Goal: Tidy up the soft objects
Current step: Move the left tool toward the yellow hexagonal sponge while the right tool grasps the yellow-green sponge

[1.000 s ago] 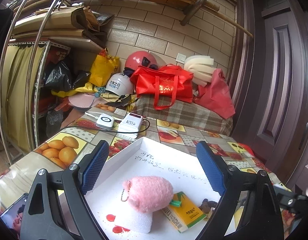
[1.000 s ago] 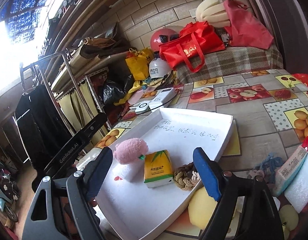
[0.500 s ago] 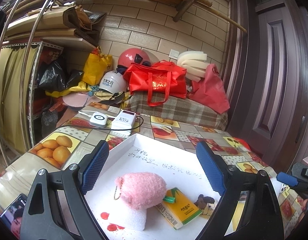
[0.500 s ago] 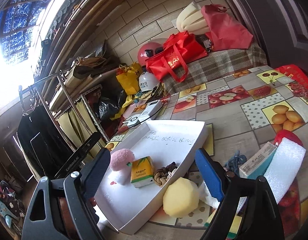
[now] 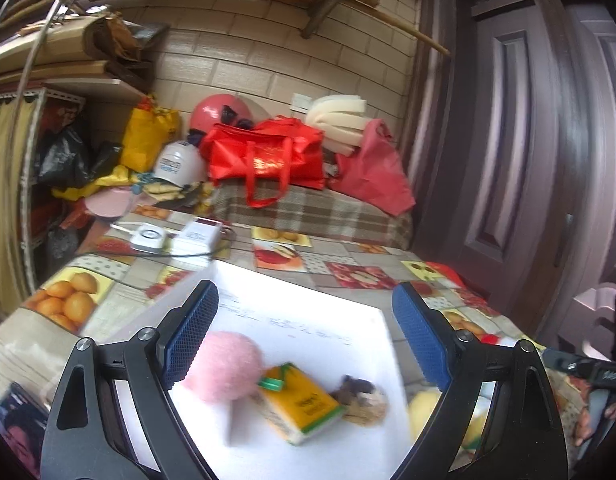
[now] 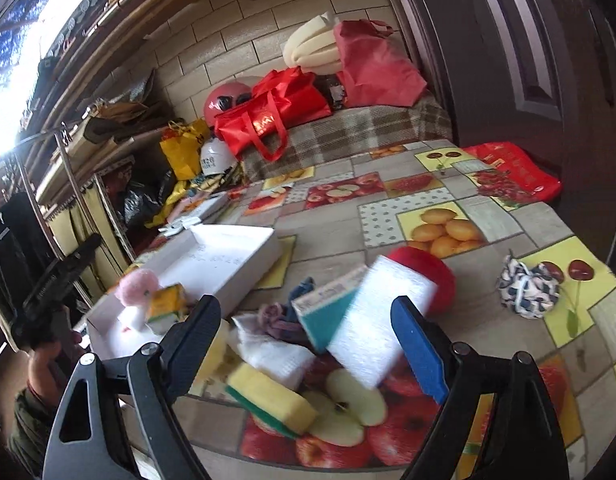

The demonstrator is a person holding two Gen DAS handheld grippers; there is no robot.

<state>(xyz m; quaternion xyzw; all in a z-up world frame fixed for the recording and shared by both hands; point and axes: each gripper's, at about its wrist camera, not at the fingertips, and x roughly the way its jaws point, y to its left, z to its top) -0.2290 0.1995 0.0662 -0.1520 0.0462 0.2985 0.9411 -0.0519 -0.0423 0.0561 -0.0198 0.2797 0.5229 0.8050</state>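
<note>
In the left wrist view the left gripper [image 5: 304,340] hovers with jaws apart and nothing between them over the white tray [image 5: 308,316], where a pink plush [image 5: 224,364], yellow tissue pack [image 5: 300,404] and braided knot [image 5: 364,398] already lie, leaving its far half bare. In the right wrist view the right gripper [image 6: 306,344], jaws spread and holding nothing, faces the loose pile just beside the tray: white foam block [image 6: 376,320], yellow-green sponge [image 6: 272,400], white cloth [image 6: 272,350] and, well apart, a patterned scrunchie [image 6: 528,288], so most sorting seems left, with open tablecloth [image 6: 428,184] beyond.

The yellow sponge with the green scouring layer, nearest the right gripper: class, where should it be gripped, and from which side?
Grip the yellow sponge across its short width, at mid-length, coming down from above. It lies flat on the tablecloth, a long block running diagonally, so the open right gripper would probably need to turn to straddle its long sides.
</note>
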